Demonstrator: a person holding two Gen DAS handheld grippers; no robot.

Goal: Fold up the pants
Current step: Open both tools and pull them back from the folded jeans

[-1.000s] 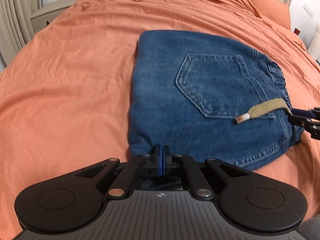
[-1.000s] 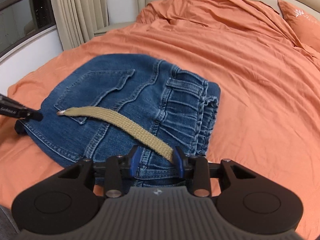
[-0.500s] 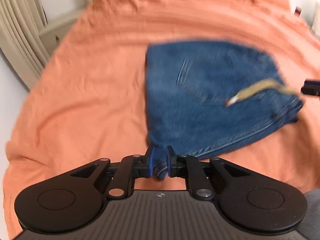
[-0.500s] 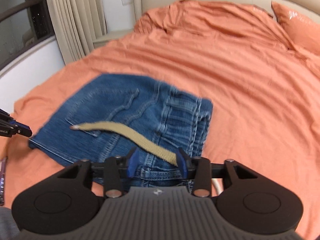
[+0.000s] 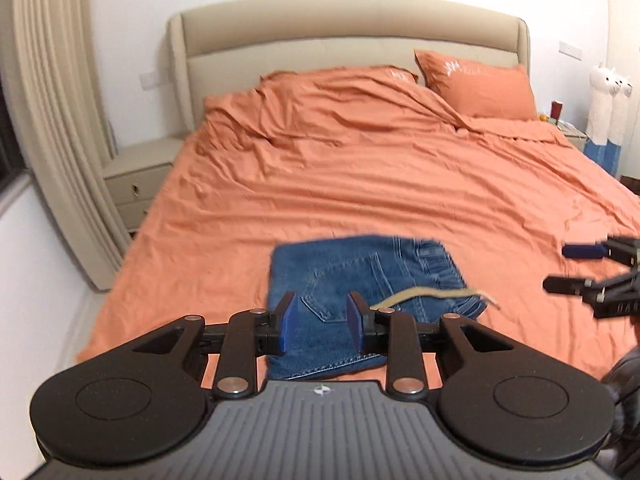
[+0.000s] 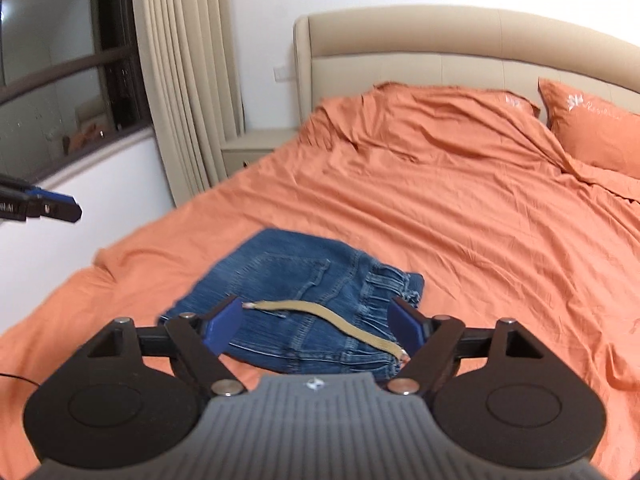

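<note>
Both tools lifted off, jaws just opening, nothing between them: left tool (image 5: 321, 322), right tool (image 6: 317, 320). Folded jeans (image 6: 296, 300) on bed (image 6: 460, 220): heavy, limp denim; grip thick waistband edge.

No word reads clearly for me: white letters on my right gripper (image 5: 580, 270) and pillow (image 5: 476, 80) stay blurred.

Folded pants (image 5: 360, 280) lie on the bed (image 5: 360, 184), lower centre; pillow (image 5: 480, 84) upper right, nightstand (image 5: 136, 184) left, before the curtain (image 5: 48, 120).
</note>
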